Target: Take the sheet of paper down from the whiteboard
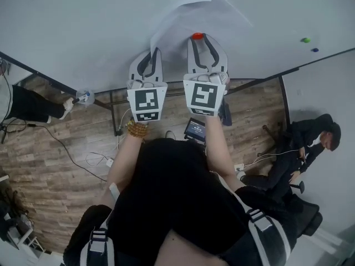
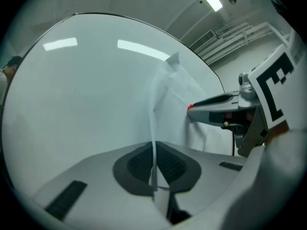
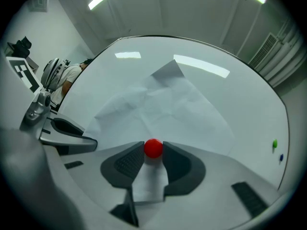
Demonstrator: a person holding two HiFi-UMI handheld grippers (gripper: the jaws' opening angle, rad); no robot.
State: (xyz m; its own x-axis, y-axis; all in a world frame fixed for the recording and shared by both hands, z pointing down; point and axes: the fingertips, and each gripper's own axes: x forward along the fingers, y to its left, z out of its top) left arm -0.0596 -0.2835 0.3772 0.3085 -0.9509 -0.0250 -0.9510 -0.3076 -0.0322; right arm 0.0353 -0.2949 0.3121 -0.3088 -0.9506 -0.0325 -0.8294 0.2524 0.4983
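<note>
A white sheet of paper [image 1: 206, 14] hangs crumpled on the whiteboard [image 1: 77, 26], with one corner folded up. A red magnet [image 1: 197, 36] sits on its lower part. My left gripper [image 1: 154, 52] is shut on the sheet's left edge, which runs thin between the pads in the left gripper view [image 2: 153, 164]. There the paper [image 2: 175, 87] bulges away from the board. My right gripper [image 1: 198, 37] is shut on the red magnet [image 3: 153, 148], one pad on each side, with the paper [image 3: 163, 104] spread behind it. Both grippers point level at the board.
A green magnet [image 1: 305, 40] and a blue magnet [image 1: 314, 50] stick to the board at the right. A person [image 1: 313, 140] sits at the right and another person's leg [image 1: 30, 107] shows at the left. Cables [image 1: 83, 159] lie on the wooden floor.
</note>
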